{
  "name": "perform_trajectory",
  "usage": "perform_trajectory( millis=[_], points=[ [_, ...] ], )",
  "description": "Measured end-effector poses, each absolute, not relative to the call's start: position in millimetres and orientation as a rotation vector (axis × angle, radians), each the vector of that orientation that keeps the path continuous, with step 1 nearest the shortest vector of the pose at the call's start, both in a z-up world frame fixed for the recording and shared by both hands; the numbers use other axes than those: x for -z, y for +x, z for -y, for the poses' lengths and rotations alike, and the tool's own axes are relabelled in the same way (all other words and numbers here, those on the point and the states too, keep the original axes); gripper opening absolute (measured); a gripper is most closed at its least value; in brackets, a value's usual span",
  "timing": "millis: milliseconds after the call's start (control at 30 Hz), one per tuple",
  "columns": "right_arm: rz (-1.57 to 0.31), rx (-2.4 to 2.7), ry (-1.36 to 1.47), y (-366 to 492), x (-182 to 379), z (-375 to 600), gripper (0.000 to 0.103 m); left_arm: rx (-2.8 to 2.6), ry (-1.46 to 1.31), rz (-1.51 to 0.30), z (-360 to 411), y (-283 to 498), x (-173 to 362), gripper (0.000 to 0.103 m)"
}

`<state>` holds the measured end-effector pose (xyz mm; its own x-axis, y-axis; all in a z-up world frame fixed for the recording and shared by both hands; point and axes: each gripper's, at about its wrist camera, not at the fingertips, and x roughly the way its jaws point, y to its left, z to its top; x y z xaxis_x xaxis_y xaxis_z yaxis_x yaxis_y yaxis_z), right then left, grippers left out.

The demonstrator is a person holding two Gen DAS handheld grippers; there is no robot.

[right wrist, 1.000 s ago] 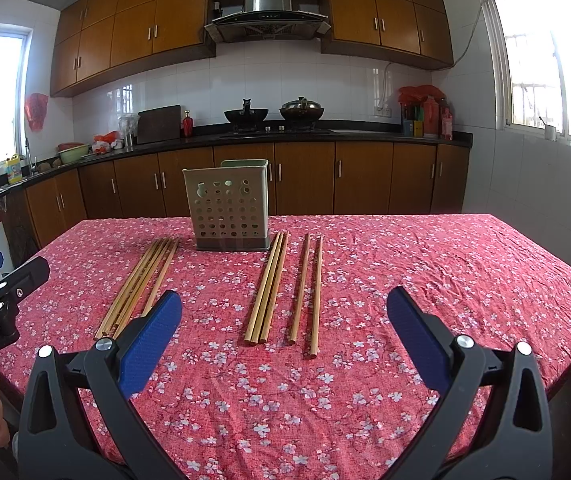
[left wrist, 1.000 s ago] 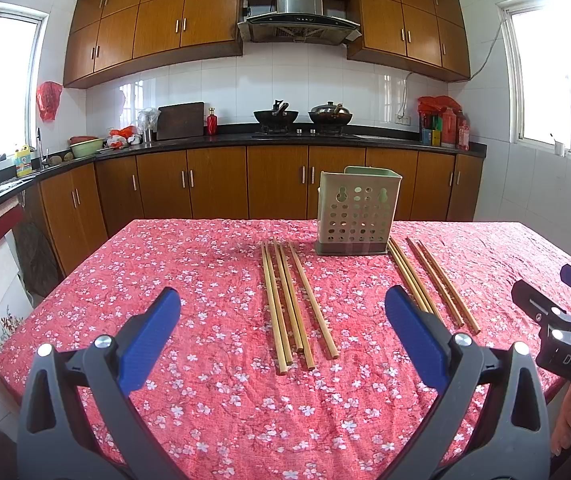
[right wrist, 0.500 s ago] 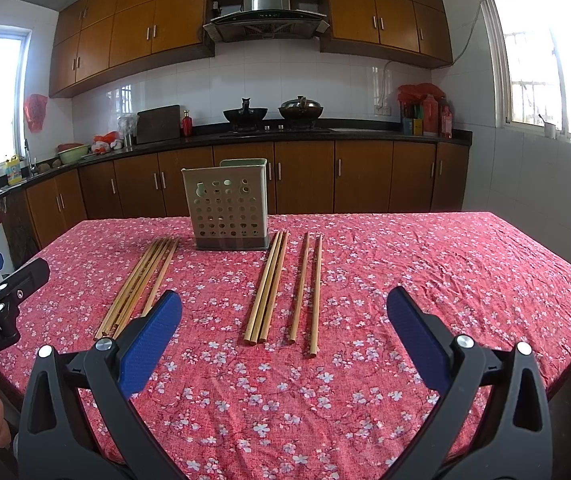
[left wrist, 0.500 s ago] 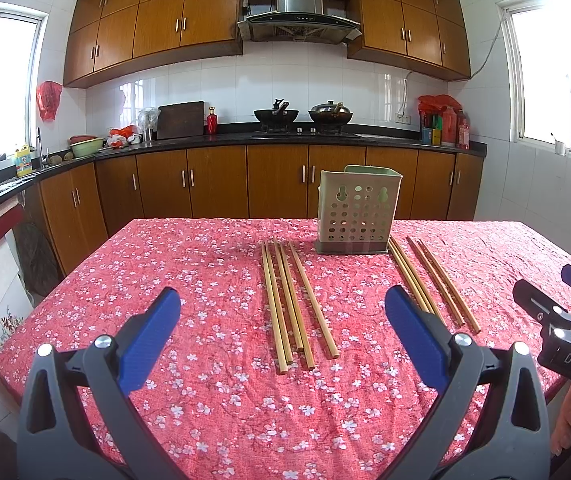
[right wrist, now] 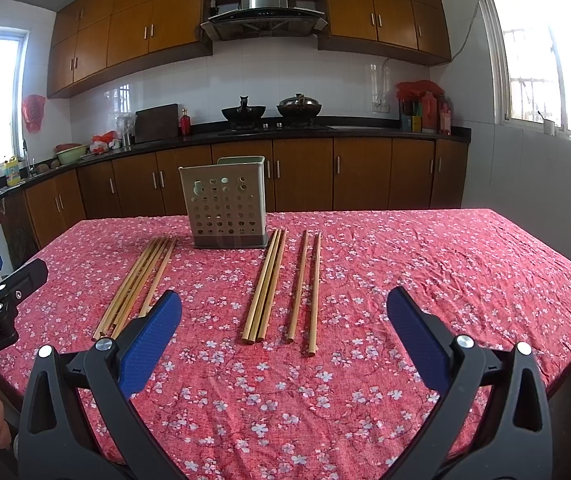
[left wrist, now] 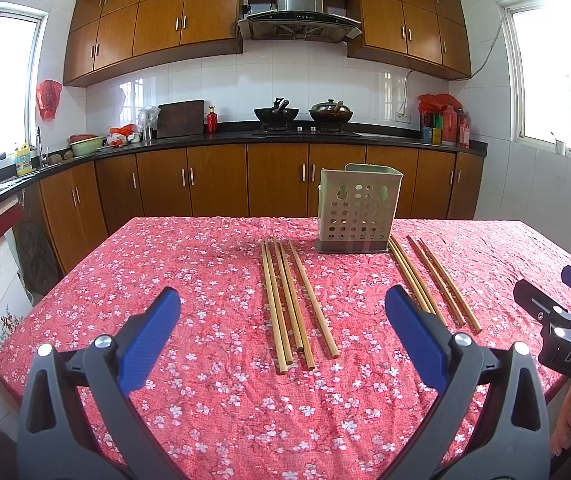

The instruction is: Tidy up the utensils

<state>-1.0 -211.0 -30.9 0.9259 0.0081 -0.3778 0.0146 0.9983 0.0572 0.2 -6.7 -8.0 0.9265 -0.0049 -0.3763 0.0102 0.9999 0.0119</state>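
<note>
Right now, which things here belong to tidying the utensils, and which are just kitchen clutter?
For the job:
- left chopsticks
- right chopsticks
- holder

Lying about:
- woks on the stove
- cutting board
- red bottle
- green bowl

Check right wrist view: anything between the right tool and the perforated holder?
Yes: right wrist view shows chopsticks lying on the tablecloth between the open right tool and the holder.

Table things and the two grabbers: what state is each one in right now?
Left gripper: open, empty.
Right gripper: open, empty.
Utensil holder: upright; no chopsticks seen inside.
Left chopstick group: flat on tablecloth.
Right chopstick group: flat on tablecloth.
</note>
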Motion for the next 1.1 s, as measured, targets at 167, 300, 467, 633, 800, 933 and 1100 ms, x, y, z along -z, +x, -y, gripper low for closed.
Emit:
perform_trajectory(
  millis=[167,300,467,633,800,933,1100],
  points=[
    [-0.397,0.006,0.066,1.2,30.6,213.3,0.101,0.010,0.013,-0.396,5.4,5.9,10.6,0.099],
    [-0.405,0.003,0.078,5.1,31.1,216.1,0.101,0.000,0.013,-0.408,3.7,10.6,12.8,0.099],
    [-0.466,0.045,0.123,28.9,35.2,235.3,0.101,-0.048,0.021,-0.460,-3.6,27.0,19.1,0.099],
    [-0.660,0.067,0.182,78.3,53.1,255.5,0.067,-0.074,-0.027,-0.552,-19.2,53.7,25.9,0.099],
    [-0.797,0.038,0.271,114.7,76.5,264.7,0.041,-0.099,-0.025,-0.645,-27.8,81.2,39.0,0.094],
    [-0.852,0.025,0.254,132.4,87.1,260.7,0.030,-0.077,-0.038,-0.724,-31.0,101.2,50.8,0.076],
    [-0.890,0.031,0.242,143.6,95.8,259.8,0.012,-0.017,-0.062,-0.815,-31.0,124.8,66.4,0.051]
  ],
)
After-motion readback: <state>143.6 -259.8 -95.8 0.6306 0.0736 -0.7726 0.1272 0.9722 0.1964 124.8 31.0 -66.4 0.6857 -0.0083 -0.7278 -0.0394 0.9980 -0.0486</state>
